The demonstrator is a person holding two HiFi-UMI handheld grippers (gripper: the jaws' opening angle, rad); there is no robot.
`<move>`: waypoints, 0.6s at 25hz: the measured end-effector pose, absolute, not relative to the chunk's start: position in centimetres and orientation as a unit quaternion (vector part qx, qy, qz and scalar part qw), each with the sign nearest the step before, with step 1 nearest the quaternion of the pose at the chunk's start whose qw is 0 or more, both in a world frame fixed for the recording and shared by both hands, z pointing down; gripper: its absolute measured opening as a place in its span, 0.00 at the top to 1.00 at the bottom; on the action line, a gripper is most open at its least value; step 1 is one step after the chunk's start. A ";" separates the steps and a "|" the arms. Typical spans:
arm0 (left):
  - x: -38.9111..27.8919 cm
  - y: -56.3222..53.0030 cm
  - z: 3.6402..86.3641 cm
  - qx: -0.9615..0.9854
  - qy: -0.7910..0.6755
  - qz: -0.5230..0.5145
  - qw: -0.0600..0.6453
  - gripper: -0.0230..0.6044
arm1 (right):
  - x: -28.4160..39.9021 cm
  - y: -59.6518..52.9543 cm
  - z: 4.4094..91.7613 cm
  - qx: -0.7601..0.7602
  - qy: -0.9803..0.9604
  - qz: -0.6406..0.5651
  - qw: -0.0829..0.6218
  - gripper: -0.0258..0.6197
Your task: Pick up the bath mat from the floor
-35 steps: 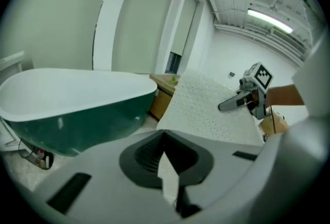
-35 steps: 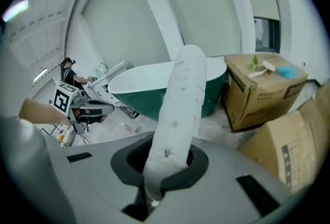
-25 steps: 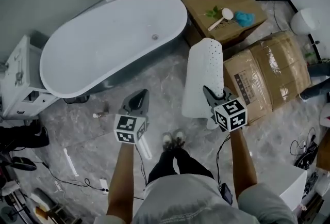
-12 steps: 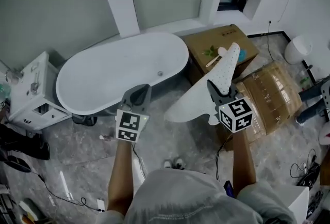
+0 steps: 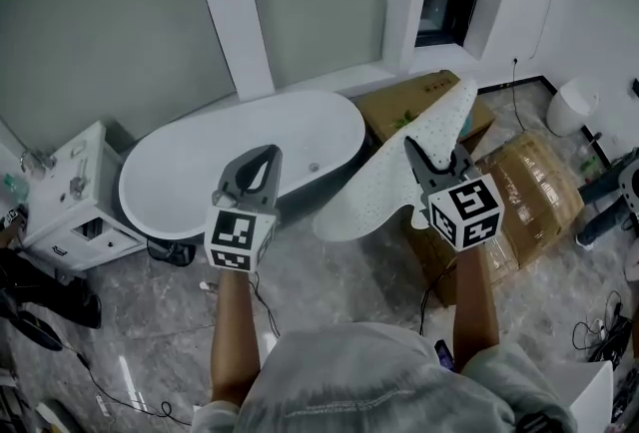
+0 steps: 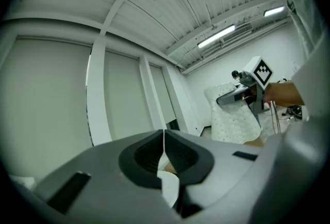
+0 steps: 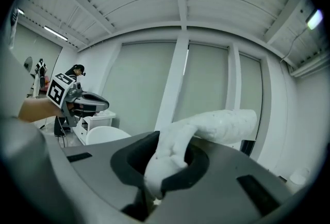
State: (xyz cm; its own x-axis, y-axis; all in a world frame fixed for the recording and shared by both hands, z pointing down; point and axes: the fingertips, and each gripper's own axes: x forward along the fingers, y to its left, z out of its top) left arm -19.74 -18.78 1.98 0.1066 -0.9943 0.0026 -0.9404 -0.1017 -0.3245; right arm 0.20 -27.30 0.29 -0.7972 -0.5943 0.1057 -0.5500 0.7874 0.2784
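Mat [image 5: 384,187] has risen further, now sloping in mid-air off the floor, in front of tub [image 5: 230,162] and box [image 5: 384,107]. Right gripper [image 5: 436,152] clamped on its edge; left gripper [image 5: 262,154] jaws together, empty.

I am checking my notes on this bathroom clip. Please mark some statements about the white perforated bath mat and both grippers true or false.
1. The white perforated bath mat lies flat on the grey marbled floor. False: it hangs above the floor, clamped in the right gripper.
2. The left gripper is shut and empty. True.
3. Both grippers hold the mat. False: only the right one.
4. Brown cardboard boxes stand beside the white oval bathtub. True.
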 end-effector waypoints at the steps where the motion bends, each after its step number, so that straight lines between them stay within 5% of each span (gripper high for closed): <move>1: -19.7 -18.6 1.4 -0.732 0.661 -0.108 0.126 0.93 | 0.4 -27.1 -0.1 0.306 -0.940 -0.122 0.092 0.91; 15: -18.9 -17.3 0.8 -0.735 0.661 -0.097 0.120 0.93 | 1.3 -25.4 -1.6 0.305 -0.940 -0.131 0.083 0.91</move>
State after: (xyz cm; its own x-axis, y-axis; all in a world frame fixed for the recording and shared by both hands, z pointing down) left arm -18.90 -17.35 0.84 0.1081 -0.9940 -0.0168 -0.9477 -0.0980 -0.3039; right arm 1.26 -25.41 -1.61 -0.8000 -0.5953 0.0749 -0.5519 0.7791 0.2973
